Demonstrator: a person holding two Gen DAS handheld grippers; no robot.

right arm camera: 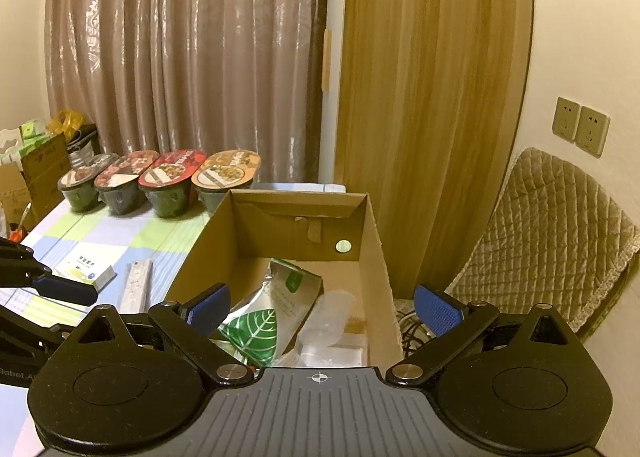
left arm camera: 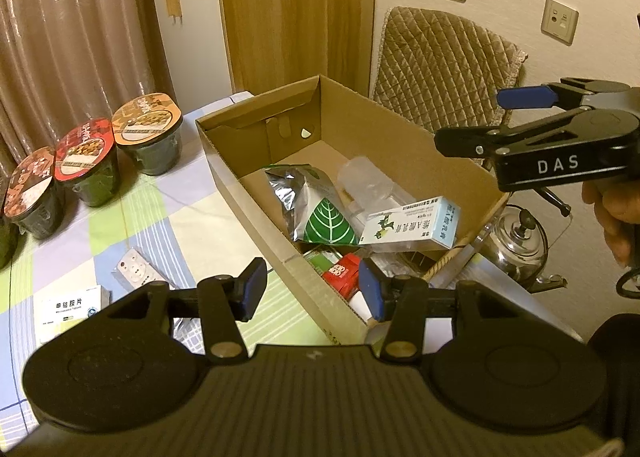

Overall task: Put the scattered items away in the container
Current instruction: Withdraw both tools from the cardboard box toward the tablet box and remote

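Cardboard box (left arm camera: 400,137) sits on the checked tablecloth (left arm camera: 160,197), already holding a foil pouch (left arm camera: 316,201) and a medicine carton (left arm camera: 412,227), while the left gripper (left arm camera: 312,289) and right gripper (right arm camera: 322,307) hover spread and empty over it.

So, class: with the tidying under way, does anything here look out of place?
Yes. A white remote and a white medicine box lie on the checked tablecloth beside the cardboard box, not in it. Both grippers are open, holding nothing.

Matt cardboard box (left arm camera: 400,129), glossy foil pouch (left arm camera: 296,193), shiny metal kettle (left arm camera: 516,245)
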